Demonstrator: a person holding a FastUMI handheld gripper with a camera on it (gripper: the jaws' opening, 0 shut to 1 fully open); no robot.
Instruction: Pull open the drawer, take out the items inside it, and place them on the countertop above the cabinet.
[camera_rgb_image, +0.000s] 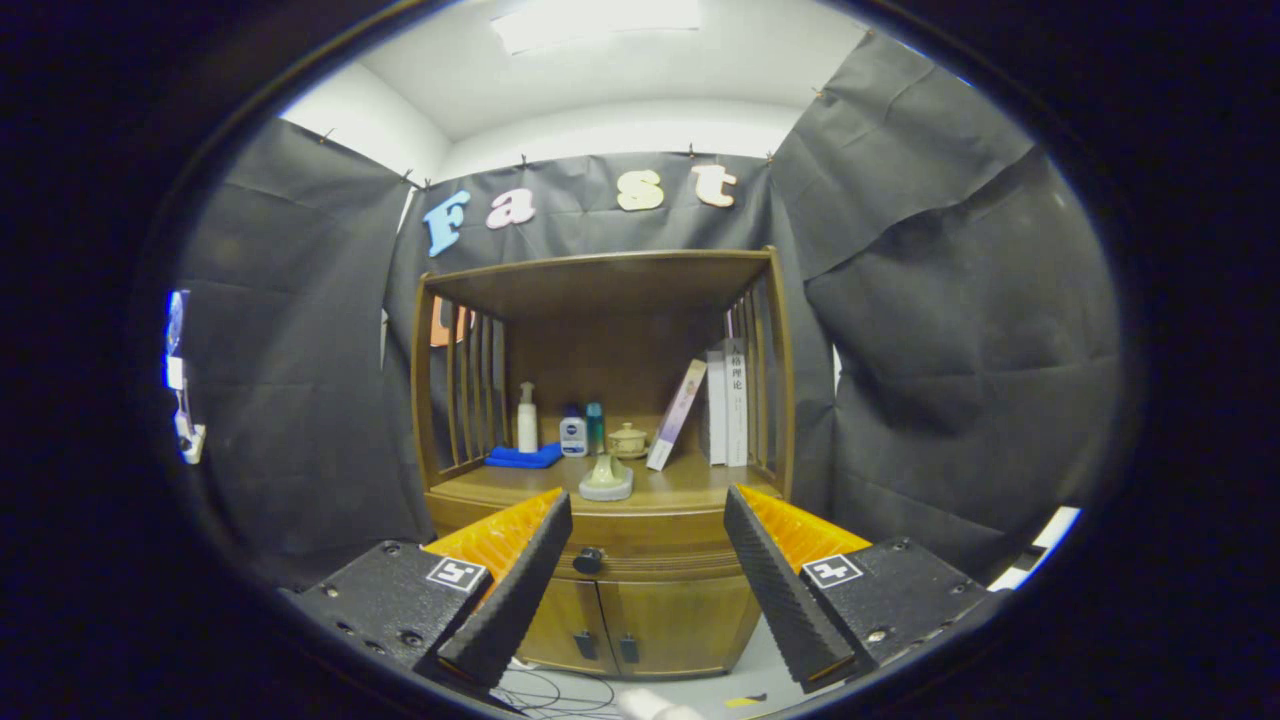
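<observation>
Spread apart, gripper (648, 520) faces one closed drawer (640, 552) with one knob (588, 560), above two cabinet doors (640, 625).

The gripper (648, 520) is held level and faces straight forward, its two fingers reaching up and ahead from the bottom of the gripper view. The jaws stand wide apart with nothing between them and nothing touching either pad. The left finger (520, 575) rises from about 7 o'clock and slants toward 1 o'clock; the right finger (775, 580) rises from about 5 o'clock and slants toward 11 o'clock, so the tips lean in toward each other. Each finger sits on a flat block that carries a small square marker.
</observation>
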